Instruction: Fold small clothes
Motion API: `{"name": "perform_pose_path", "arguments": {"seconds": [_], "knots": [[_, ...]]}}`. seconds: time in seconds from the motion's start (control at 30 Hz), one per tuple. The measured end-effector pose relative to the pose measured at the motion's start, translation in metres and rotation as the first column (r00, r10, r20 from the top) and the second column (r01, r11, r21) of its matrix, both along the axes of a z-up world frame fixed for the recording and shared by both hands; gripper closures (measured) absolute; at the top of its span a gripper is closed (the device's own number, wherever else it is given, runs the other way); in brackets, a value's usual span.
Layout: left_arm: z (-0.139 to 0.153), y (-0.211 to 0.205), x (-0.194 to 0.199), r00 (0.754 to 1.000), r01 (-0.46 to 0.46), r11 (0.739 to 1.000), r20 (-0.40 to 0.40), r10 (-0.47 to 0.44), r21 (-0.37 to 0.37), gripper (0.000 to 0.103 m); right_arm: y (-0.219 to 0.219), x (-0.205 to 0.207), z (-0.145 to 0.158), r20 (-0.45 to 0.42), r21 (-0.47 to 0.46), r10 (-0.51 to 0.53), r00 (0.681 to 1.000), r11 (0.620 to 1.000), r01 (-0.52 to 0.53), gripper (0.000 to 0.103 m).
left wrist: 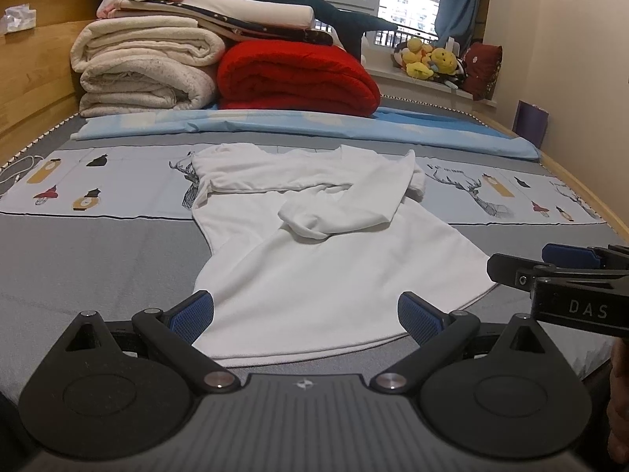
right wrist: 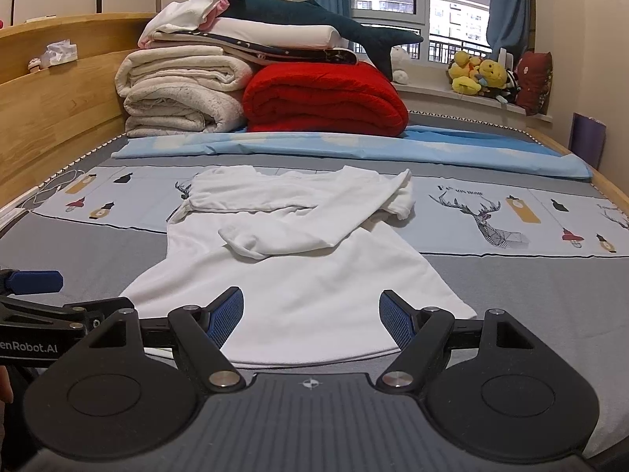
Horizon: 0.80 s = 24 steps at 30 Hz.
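In the left wrist view, the left gripper (left wrist: pixel 306 316) has its jaws spread over the hem of the white shirt (left wrist: pixel 314 259) lying on the bed (left wrist: pixel 98 259); the right gripper (left wrist: pixel 550 271) reads "DAS". In the right wrist view, the right gripper (right wrist: pixel 311 316) is spread too, and the left gripper (right wrist: pixel 35 287) reads "enRobot.AI"

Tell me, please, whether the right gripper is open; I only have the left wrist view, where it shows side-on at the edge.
Observer: Yes. In the right wrist view, the right gripper is open, with its fingers spread wide above the shirt's near hem.
Operator: Is anything between its pads?
Observer: No, the gap is empty. The shirt lies below it, not pinched.
Operator: The gripper hides the shirt's near right corner from me. How does it lie?
Observer: The corner lies flat on the bed, just outside the gripper's right finger.
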<state>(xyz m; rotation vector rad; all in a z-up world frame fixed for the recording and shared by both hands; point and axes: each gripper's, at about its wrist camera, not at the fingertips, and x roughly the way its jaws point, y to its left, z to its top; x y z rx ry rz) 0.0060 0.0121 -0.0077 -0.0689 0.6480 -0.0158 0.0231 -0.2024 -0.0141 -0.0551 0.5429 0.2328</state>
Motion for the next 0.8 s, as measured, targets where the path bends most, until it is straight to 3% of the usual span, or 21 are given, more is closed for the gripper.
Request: {"name": "perform_pose_path", "arguments": {"seconds": [0.8], "knots": [[-0.0022, -0.0008, 0.0003, 1.000, -0.005, 1.000, -0.010, 0.005, 0.001, 0.002, -0.0017, 0.0020, -0.0018, -0.008, 0.013, 0.001, 1.000, 1.000, -0.001, 0.026]]}}
